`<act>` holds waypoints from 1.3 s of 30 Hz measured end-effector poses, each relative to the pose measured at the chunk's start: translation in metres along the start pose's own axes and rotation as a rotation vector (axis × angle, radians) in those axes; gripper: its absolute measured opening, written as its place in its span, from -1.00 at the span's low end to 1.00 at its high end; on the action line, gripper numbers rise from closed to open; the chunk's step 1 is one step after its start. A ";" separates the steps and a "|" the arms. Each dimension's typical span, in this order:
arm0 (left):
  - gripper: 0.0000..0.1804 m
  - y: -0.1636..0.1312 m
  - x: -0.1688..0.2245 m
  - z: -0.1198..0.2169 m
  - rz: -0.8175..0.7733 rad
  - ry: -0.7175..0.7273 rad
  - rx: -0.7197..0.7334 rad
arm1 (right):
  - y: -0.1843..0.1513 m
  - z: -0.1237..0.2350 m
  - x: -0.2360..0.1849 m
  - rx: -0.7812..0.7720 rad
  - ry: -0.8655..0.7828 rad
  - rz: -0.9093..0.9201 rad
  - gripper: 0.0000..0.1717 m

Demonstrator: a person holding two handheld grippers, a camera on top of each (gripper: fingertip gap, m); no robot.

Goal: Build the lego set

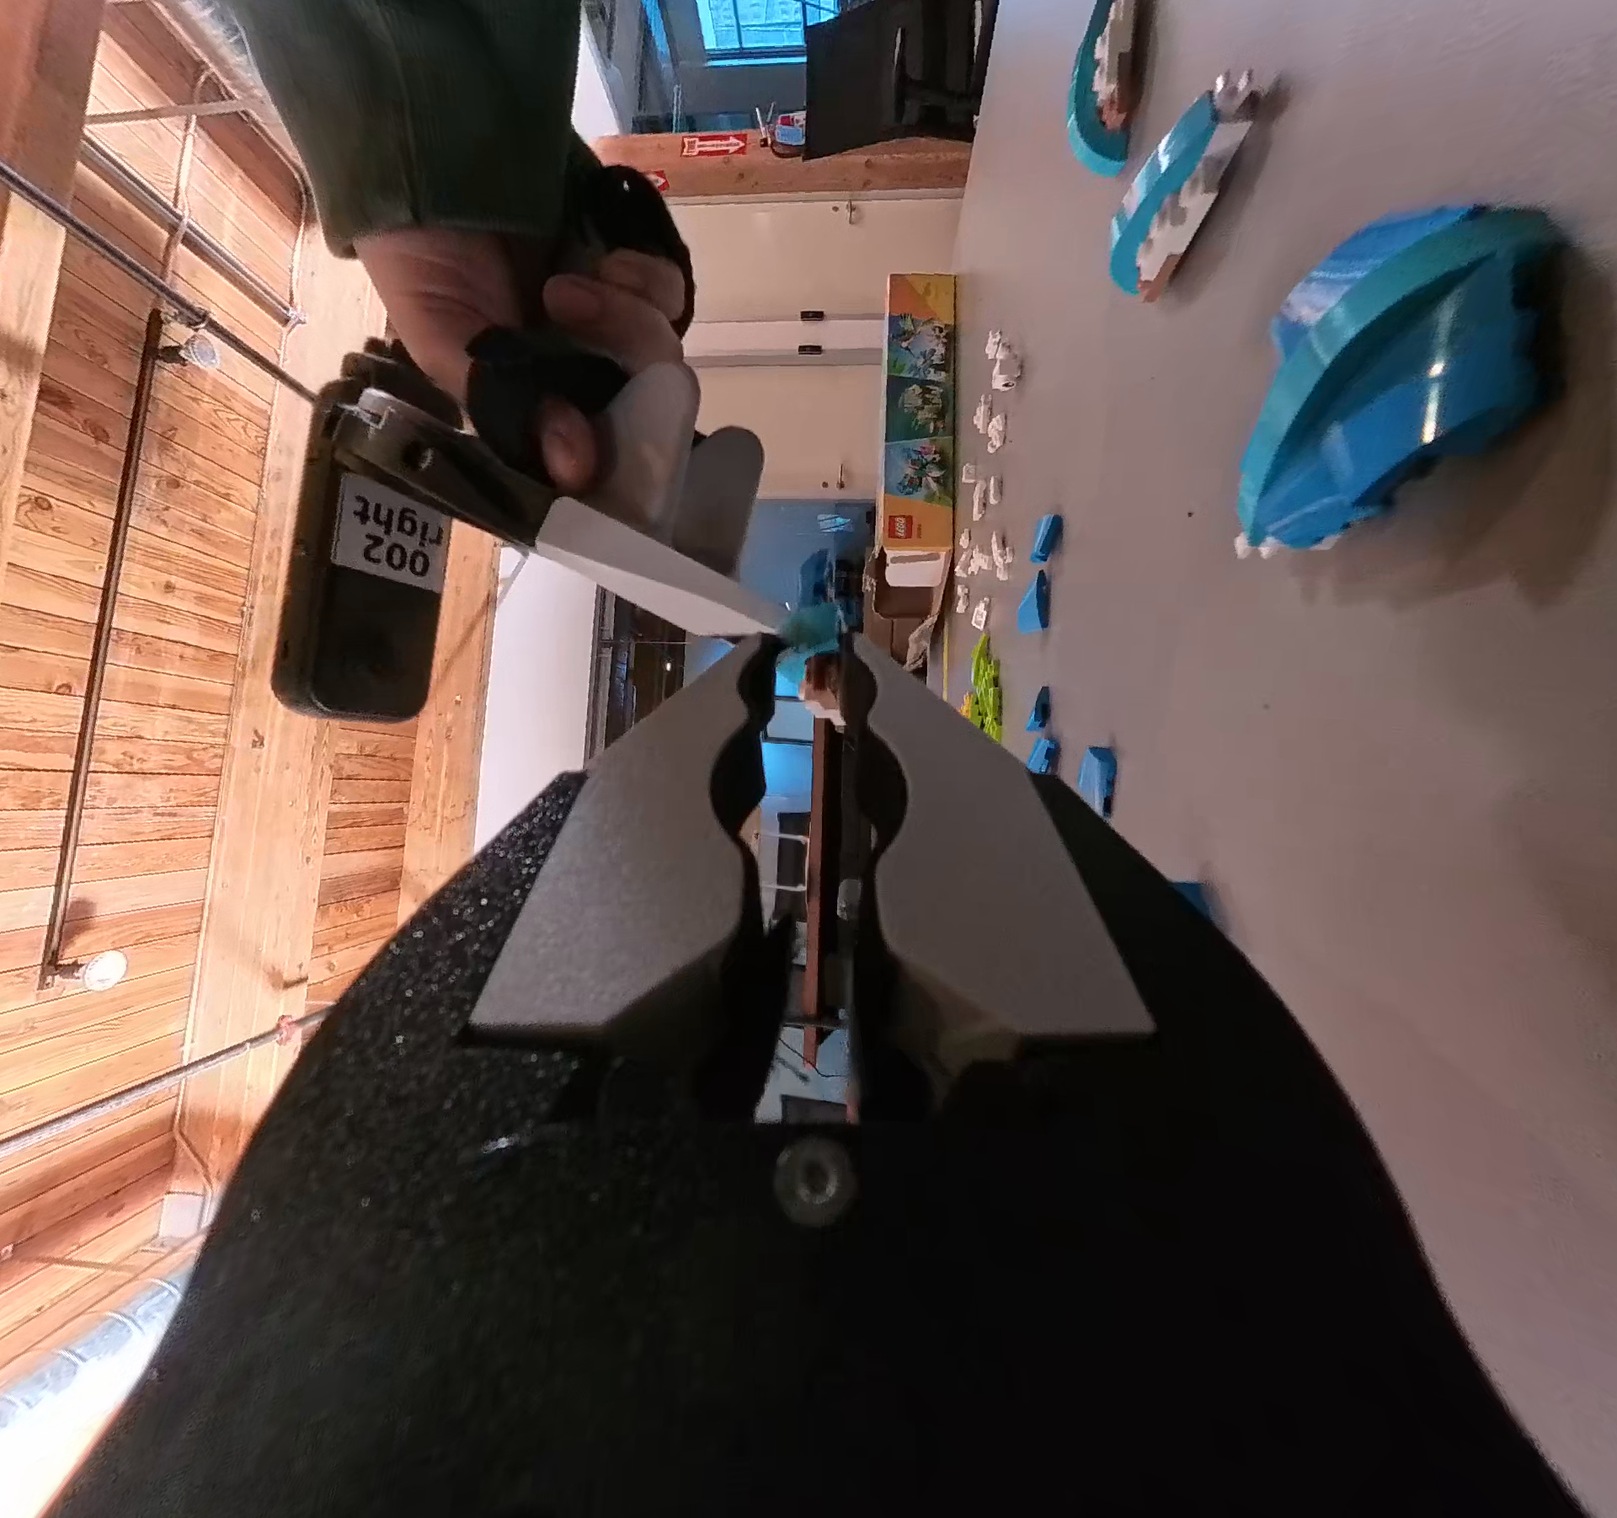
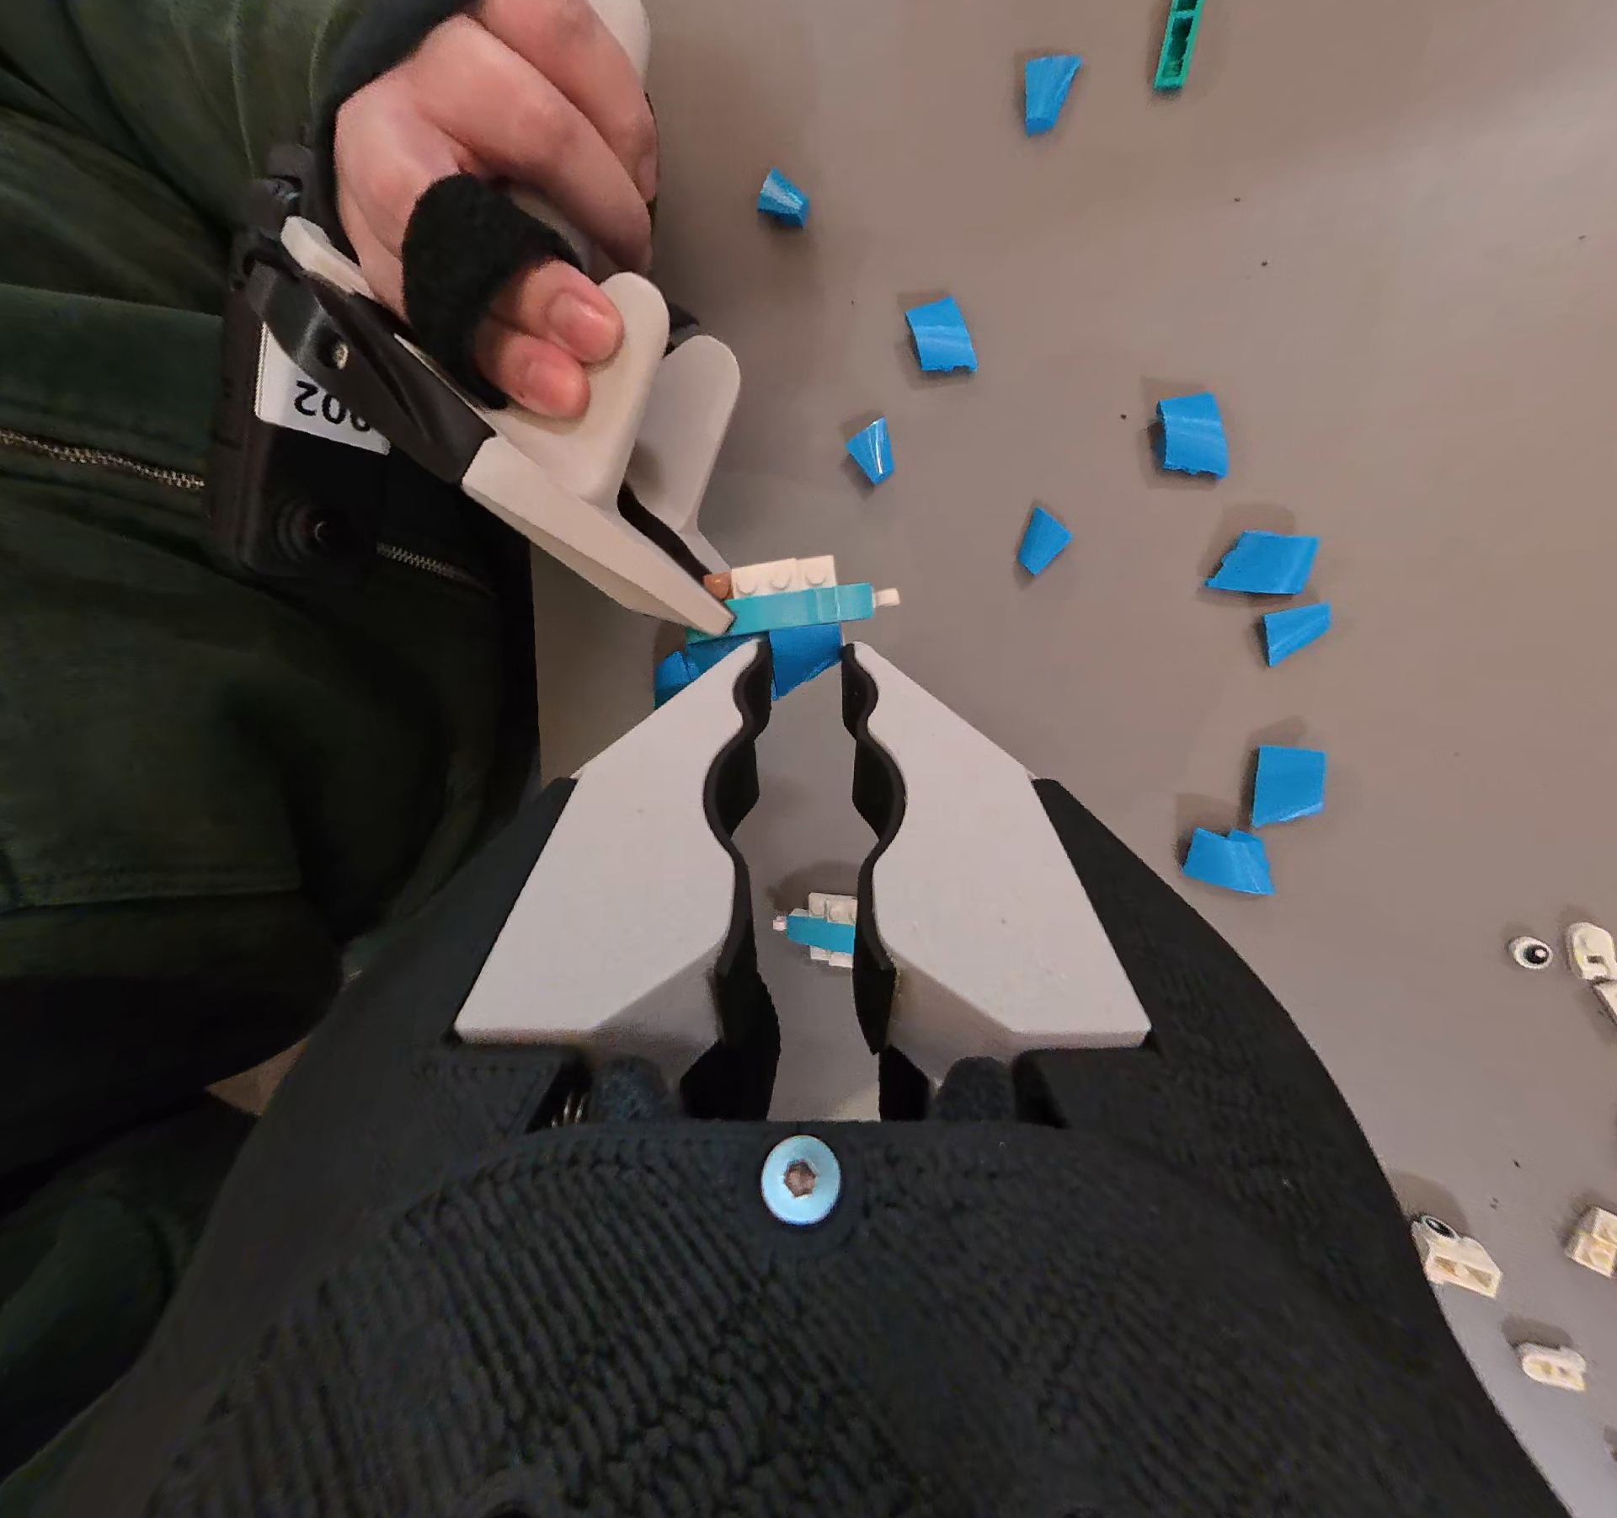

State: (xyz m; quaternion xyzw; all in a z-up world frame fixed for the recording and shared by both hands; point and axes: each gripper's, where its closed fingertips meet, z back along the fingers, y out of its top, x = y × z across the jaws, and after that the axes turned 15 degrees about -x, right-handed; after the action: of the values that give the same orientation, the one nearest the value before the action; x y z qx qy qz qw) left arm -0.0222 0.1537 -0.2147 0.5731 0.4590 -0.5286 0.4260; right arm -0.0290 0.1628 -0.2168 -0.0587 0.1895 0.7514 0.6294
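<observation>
In the right wrist view my left gripper (image 2: 722,601) comes in from the upper left, shut on the end of a small brick assembly (image 2: 792,605): a teal plate with white bricks and a brown piece on it. It is held above the grey table (image 2: 1365,268). My right gripper (image 2: 805,655) is just below it, its pads closed on a blue wedge brick (image 2: 801,664) that lies against the teal plate's underside. In the left wrist view the assembly (image 1: 809,666) sits between my left fingertips, and the right gripper's tip (image 1: 774,625) meets it from the upper left.
Several loose blue wedge bricks (image 2: 1190,434) lie scattered on the table, with white pieces (image 2: 1452,1266) at the lower right and teal parts (image 2: 1186,14) at the top. A small white and blue piece (image 2: 827,929) lies under my right fingers. A large blue build (image 1: 1391,391), two smaller builds (image 1: 1172,189) and a box (image 1: 919,417) stand farther off. Both grippers' tips are close together, under 4 cm apart.
</observation>
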 end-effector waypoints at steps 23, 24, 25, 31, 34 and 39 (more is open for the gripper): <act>-0.88 0.009 0.018 0.003 -0.034 -0.081 0.058 | -0.009 -0.020 0.000 0.042 0.152 -0.018 -0.78; -0.88 0.009 0.018 0.003 -0.036 -0.080 0.058 | -0.009 -0.019 0.000 0.039 0.153 -0.018 -0.78; -0.88 0.009 0.018 0.003 -0.037 -0.079 0.058 | -0.009 -0.019 0.000 0.037 0.154 -0.018 -0.78; -0.88 0.009 0.019 0.003 -0.041 -0.082 0.057 | -0.009 -0.020 -0.001 0.041 0.172 -0.029 -0.74; -0.88 0.008 0.018 0.003 -0.036 -0.078 0.053 | -0.008 -0.018 -0.002 0.055 0.178 -0.034 -0.73; -0.87 0.004 0.012 0.002 -0.015 -0.058 0.036 | -0.003 -0.010 -0.003 0.103 0.177 -0.027 -0.69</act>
State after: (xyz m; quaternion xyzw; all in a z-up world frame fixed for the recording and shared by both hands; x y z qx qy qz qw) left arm -0.0185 0.1522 -0.2268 0.5615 0.4412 -0.5563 0.4250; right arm -0.0271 0.1565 -0.2255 -0.0949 0.2820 0.7240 0.6223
